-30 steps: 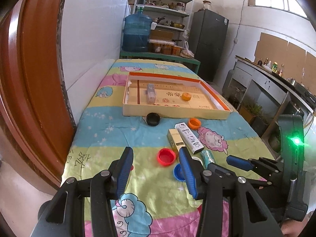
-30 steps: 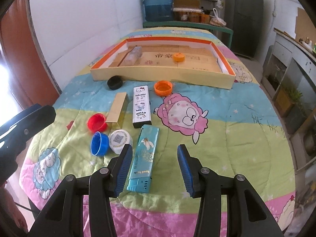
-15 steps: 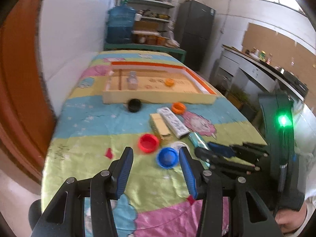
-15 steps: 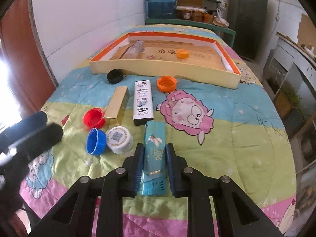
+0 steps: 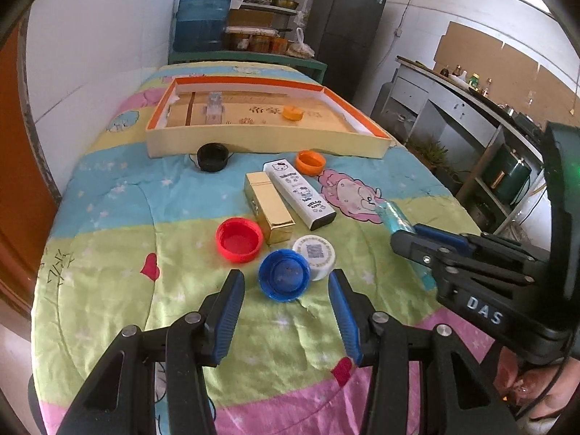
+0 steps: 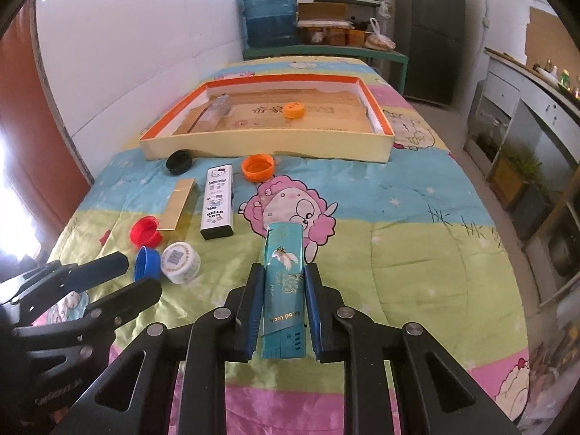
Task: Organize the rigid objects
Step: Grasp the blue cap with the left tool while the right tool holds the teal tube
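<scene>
My right gripper is shut on a teal box and holds it above the quilt; the box also shows in the left wrist view. My left gripper is open, just short of a blue cap with a white cap beside it. A red cap, gold box, Hello Kitty box, orange cap and black cap lie ahead. The orange-rimmed tray holds a clear box and an orange cap.
The quilt-covered table runs along a white wall on the left. A red door stands near left. A counter and crates flank the right side. A water jug, shelves and fridge stand beyond the far end.
My right gripper has closed on the teal box and lifted it off the quilt. My left gripper has moved forward toward the blue cap and stays open.
</scene>
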A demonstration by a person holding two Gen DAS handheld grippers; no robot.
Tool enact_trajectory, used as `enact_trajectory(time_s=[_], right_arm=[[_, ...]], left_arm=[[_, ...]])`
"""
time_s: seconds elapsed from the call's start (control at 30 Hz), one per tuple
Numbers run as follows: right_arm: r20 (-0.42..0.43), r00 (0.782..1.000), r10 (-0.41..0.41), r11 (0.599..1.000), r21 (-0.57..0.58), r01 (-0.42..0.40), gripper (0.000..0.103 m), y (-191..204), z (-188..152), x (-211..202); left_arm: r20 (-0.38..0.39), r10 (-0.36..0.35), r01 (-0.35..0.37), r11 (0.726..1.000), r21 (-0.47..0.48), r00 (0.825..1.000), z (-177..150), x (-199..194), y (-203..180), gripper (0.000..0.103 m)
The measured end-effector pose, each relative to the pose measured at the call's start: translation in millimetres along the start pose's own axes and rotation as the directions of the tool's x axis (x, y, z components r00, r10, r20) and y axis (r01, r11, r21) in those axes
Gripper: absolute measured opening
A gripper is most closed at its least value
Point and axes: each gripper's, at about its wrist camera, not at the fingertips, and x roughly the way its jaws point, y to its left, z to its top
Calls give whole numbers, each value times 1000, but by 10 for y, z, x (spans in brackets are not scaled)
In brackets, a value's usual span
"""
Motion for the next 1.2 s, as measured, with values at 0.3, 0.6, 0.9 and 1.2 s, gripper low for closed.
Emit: enact_trajectory(time_s=[0.3,0.6,0.9,1.2], right_arm=[[4,1000,1,1000,10,-1,22,-38,-2,12],[3,1000,3,1000,17,-3,22,-59,-9,29],[27,1000,10,1000,11,-10,22,-36,20,-39],[58,998,19,1000,6,-19,22,-18,135,-105]], left_arm=[[-1,-35,35,999,-14,999,6,72,20,32],[16,-52,53,998,-23,998,-16,1,7,31],[59,-34,35,999,-16,998,61,-176,-9,31],[93,-9,11,1000,-22,996,231,-263,-19,31]])
